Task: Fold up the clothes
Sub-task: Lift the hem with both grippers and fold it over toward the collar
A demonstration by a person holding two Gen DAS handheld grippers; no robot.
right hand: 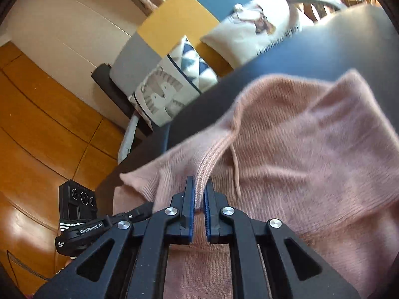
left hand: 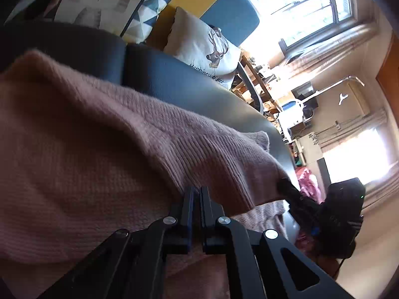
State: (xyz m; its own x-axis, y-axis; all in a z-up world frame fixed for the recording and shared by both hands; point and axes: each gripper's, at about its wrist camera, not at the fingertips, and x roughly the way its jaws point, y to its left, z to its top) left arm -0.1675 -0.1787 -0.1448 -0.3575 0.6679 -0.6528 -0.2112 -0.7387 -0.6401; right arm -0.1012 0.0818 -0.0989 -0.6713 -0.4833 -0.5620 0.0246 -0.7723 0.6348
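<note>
Both black grippers pinch the fuzzy pink knitted sweater (right hand: 286, 137) draped over the dark sofa seat (left hand: 162, 74): the right gripper (right hand: 199, 186) clamps its ribbed edge, the left gripper (left hand: 197, 191) a fold ahead. Mid-fold, I'd judge; next, carry both edges across together.

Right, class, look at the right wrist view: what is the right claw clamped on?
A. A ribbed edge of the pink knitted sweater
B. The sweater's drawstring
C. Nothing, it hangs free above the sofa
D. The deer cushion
A: the right claw has its blue pads pressed on a ribbed edge of the pink sweater, while the drawstring hangs free beside it and the deer cushion lies far behind.
</note>
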